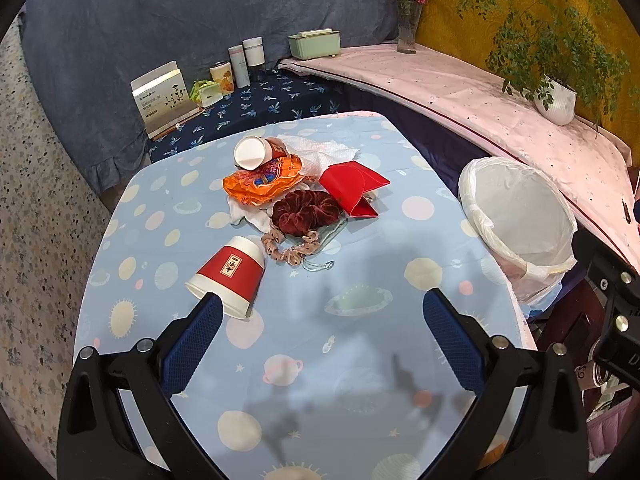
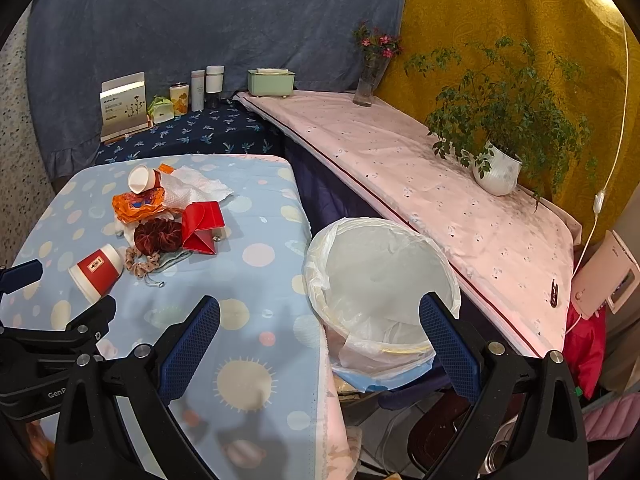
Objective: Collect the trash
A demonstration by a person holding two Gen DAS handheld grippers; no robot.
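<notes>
Both tongs, left [image 1: 322,306] and right [image 2: 320,314], wide open (empty).

Left gripper [image 1: 322,300] and right gripper [image 2: 320,308] — fingers wide apart, empty.

Black gripper [image 1: 322,308] frames, blue textured jaws, silver screws.
</notes>
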